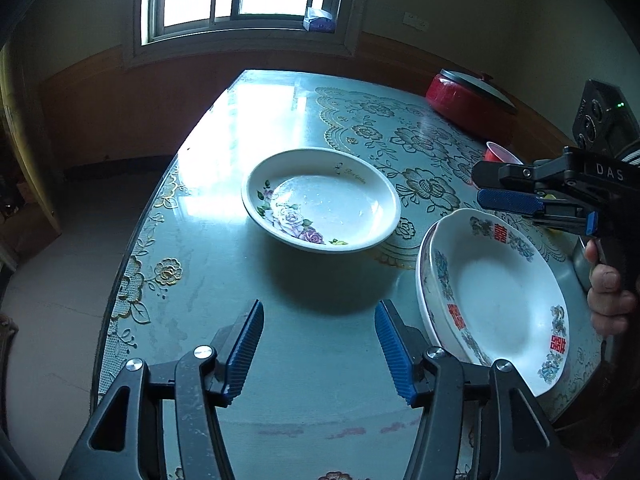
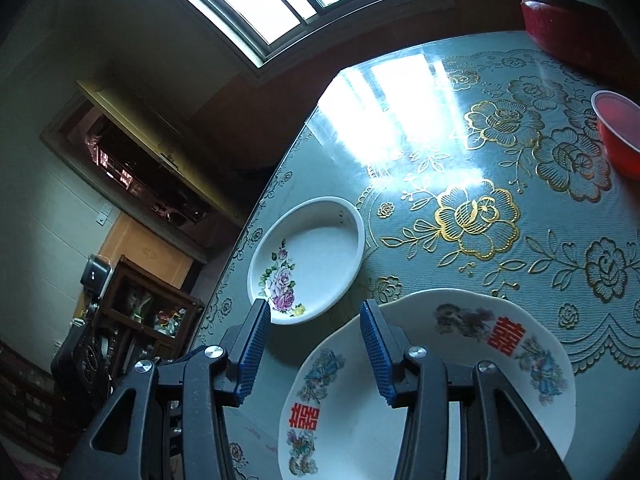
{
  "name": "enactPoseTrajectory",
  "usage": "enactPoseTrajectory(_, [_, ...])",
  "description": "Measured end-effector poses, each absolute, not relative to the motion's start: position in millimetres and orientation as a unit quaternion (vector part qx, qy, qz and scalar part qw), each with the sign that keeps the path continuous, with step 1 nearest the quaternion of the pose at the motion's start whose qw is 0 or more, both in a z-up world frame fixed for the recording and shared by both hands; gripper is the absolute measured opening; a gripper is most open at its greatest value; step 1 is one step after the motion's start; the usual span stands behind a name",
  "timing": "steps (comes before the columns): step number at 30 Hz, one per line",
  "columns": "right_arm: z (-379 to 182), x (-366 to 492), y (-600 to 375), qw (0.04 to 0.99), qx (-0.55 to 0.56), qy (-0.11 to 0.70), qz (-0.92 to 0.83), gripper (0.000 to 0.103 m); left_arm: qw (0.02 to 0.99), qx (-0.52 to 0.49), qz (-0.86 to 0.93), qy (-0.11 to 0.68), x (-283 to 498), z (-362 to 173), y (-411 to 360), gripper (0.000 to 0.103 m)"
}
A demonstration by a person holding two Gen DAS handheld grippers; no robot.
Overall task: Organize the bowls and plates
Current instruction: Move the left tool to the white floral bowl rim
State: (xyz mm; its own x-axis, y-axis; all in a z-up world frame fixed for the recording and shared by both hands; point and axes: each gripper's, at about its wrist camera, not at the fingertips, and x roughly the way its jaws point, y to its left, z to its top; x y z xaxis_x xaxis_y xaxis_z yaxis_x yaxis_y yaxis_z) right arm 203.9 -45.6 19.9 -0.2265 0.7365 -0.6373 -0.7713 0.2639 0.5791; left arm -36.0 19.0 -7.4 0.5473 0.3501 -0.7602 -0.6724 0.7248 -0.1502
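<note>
Standing parted, left gripper point(image 1: 319, 350) jaws: nothing between the blue pads, bare surface point(image 1: 320, 400) below. Parted too, right gripper point(image 2: 314, 350) jaws: nothing clamped, right pad over the near rim of the red-character plate point(image 2: 460, 380), left pad over the gap beside it. Ahead of both: rose plate point(image 1: 322, 200), white, flowers on its near-left wall, alone on the surface. Red-character plate stacked in a second dish whose rim shows at its left edge point(image 1: 422, 280), just right of the left gripper and near the surface's front edge; apart from the rose plate. Farther back right: small red bowl point(image 2: 618, 136), red lidded pot point(image 1: 468, 98). Hand point(image 1: 610, 292) on the right gripper's handle. Surface covering: pale green, gold flower print.
</note>
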Motion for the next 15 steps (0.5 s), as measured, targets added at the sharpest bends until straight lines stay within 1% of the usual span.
enactPoseTrajectory(12, [6.6, 208.8, -3.4, 0.624, -0.025, 0.516, 0.586, 0.047, 0.839, -0.248, 0.302, 0.379, -38.0, -19.6, 62.1, 0.059])
enactPoseTrajectory(15, [4.0, 209.6, 3.8, 0.623, -0.034, 0.52, 0.583, 0.047, 0.842, -0.237, 0.304, 0.377, -35.8, -20.2, 65.1, 0.059])
